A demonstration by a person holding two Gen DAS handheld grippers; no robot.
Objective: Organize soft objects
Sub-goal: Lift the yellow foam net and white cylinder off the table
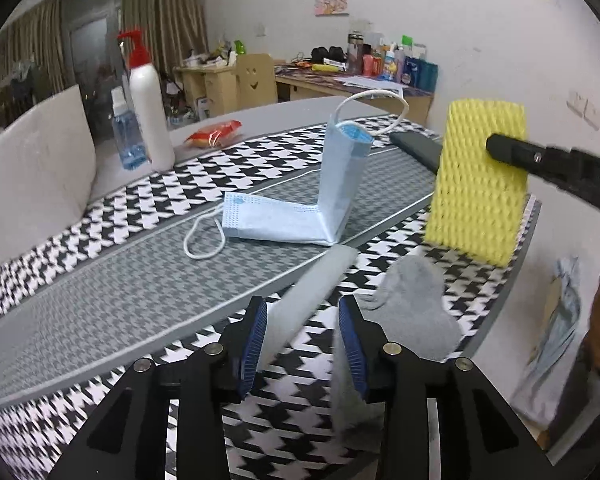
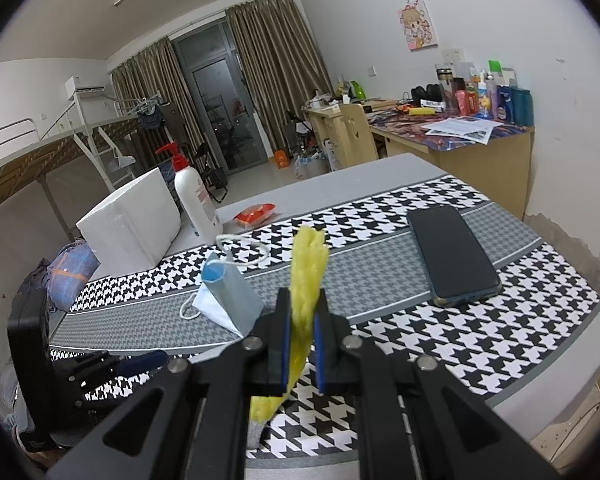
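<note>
My right gripper (image 2: 300, 320) is shut on a yellow foam net sleeve (image 2: 306, 276) and holds it upright above the table; it shows from the side in the left wrist view (image 1: 478, 180). My left gripper (image 1: 302, 308) is open over a grey sock (image 1: 412, 308) that lies on the houndstooth cloth (image 1: 100, 220); part of the sock lies between the fingers, blurred. A blue face mask (image 1: 300, 208) stands folded in an L shape at mid table, also in the right wrist view (image 2: 228, 300).
A black phone (image 2: 452, 256) lies at the right of the cloth. A white pump bottle (image 1: 150, 108), a clear blue bottle (image 1: 126, 136), a red snack packet (image 1: 214, 134) and a white foam box (image 2: 132, 220) stand at the far left. The table edge is close on the right.
</note>
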